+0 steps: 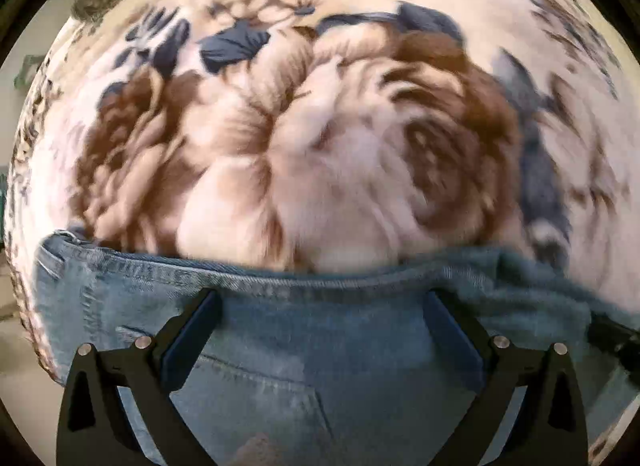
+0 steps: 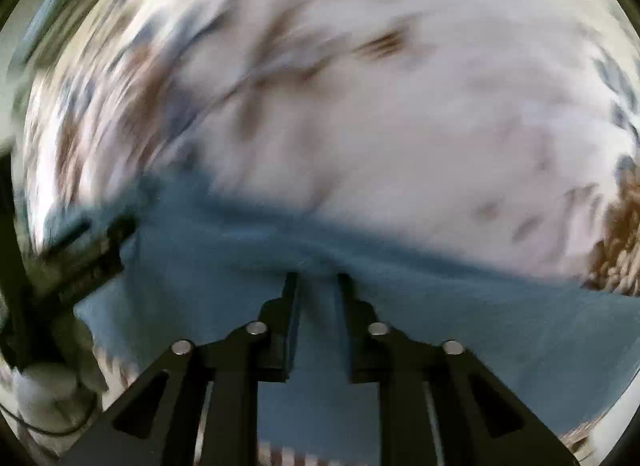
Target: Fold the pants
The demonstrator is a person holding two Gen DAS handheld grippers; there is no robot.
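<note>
Light blue jeans lie on a floral blanket; their stitched edge runs across the lower part of the left wrist view. My left gripper is open, fingers spread wide over the denim just behind that edge. In the blurred right wrist view the jeans fill the lower half. My right gripper is nearly closed, pinching a fold of the denim at its far edge. The other gripper shows at the left, over the same cloth.
The cream blanket with brown flowers and dark blue leaves covers the whole surface beyond the jeans. A strip of floor shows at the far left edge. A gloved hand shows at the lower left of the right wrist view.
</note>
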